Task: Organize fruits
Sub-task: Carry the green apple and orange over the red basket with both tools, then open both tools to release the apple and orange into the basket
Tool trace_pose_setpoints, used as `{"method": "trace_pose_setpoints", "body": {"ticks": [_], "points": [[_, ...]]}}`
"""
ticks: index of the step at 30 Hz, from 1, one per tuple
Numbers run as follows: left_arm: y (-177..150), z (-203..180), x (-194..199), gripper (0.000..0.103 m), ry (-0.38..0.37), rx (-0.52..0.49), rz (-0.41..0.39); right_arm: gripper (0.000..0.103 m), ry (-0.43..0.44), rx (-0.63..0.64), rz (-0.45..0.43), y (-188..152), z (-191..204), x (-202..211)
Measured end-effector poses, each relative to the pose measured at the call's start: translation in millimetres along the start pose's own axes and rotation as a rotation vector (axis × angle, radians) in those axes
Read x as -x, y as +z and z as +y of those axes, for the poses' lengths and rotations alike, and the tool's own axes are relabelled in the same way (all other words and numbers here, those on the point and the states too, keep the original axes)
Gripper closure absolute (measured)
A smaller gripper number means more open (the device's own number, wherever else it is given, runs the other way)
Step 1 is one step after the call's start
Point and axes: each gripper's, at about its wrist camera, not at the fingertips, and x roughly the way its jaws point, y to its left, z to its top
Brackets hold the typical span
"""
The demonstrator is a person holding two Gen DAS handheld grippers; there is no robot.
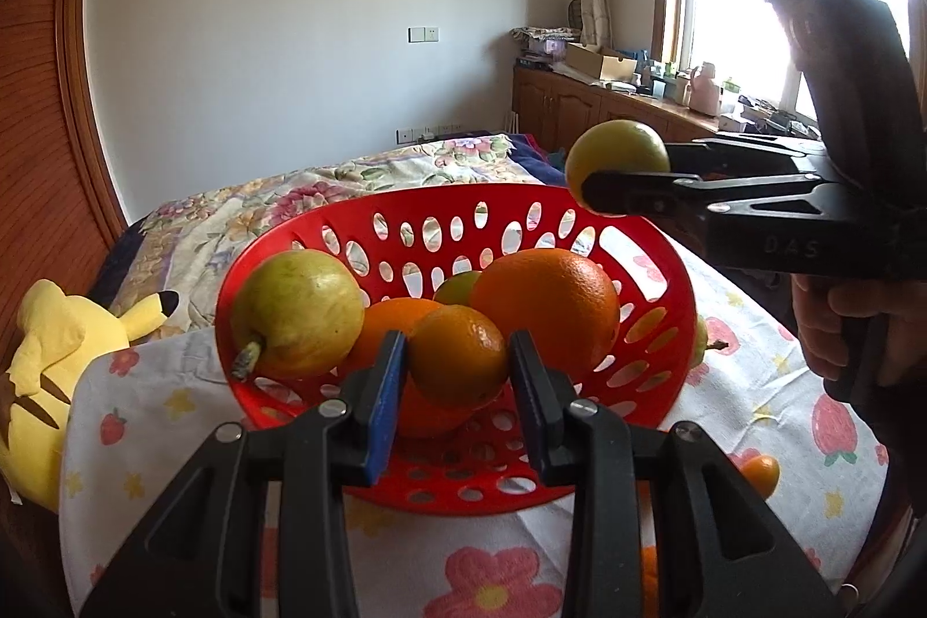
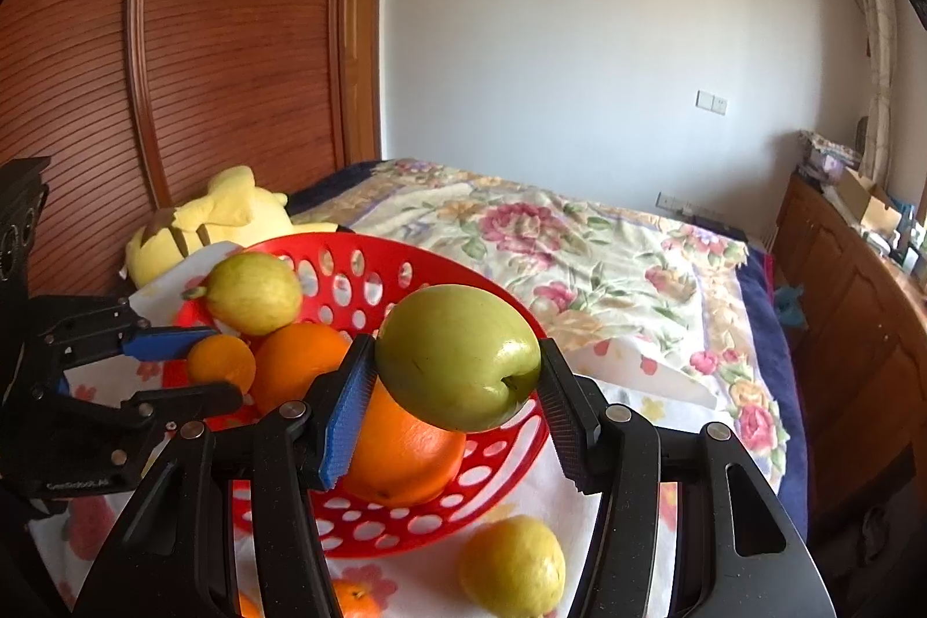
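A red perforated basket stands on a flowered cloth. It holds a yellow-green pear, a big orange and another orange. My left gripper is shut on a small orange at the basket's edge. My right gripper is shut on a green apple, held above the basket's far rim in the left wrist view.
A second pear and a small orange lie loose on the cloth beside the basket. A yellow plush toy sits beyond the cloth's edge. A floral quilt covers the bed behind.
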Motion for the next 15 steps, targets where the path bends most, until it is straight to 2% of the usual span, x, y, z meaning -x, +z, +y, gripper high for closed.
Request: {"method": "trace_pose_setpoints", "body": {"ticks": [15], "points": [[-5, 5, -11, 0.069, -0.026, 0.015, 0.013, 0.046, 0.008, -0.008, 0.052, 4, -10, -38]]}}
